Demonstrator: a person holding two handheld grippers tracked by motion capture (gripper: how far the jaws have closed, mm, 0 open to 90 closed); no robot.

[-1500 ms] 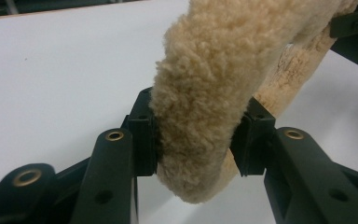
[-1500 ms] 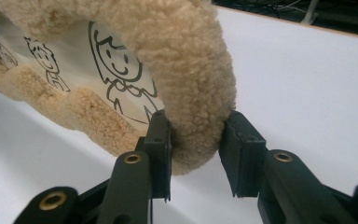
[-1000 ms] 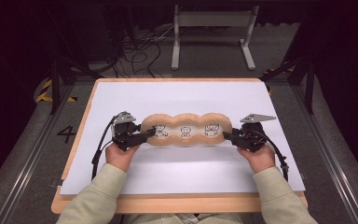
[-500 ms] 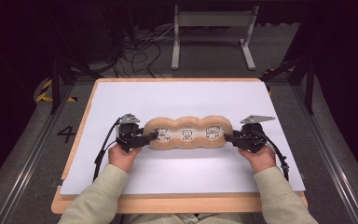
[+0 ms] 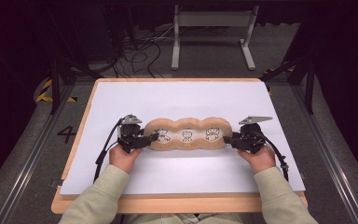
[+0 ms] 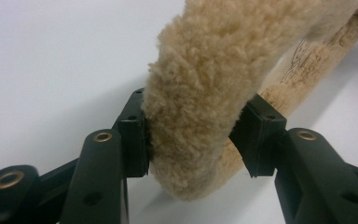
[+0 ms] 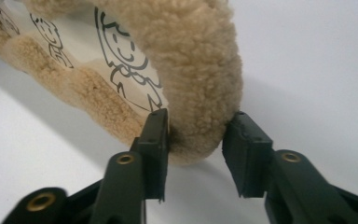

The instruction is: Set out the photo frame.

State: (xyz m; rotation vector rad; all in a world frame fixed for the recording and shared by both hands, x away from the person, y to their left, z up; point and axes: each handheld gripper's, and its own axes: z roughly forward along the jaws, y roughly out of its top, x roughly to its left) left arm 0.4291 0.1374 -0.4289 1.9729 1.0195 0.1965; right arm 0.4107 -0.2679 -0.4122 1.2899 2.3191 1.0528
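Note:
A tan fleece cushion with three lobes and cartoon figures drawn on its pale face lies across the white board. My left gripper holds its left end. In the left gripper view both pads press into the fluffy rim. My right gripper has the right end. In the right gripper view one pad dents the rim and the other just touches it. The jaws of both grippers have just been opening, with the rim still between them.
The white sheet covers a wooden tabletop whose edge shows in front of me. Beyond the far edge are cables on the floor and a grey metal stand. Bare white surface lies in front of and behind the cushion.
The cushion has shifted slightly toward me and looks a touch smaller, as if lowered to the board. Both grippers have stayed at its ends.

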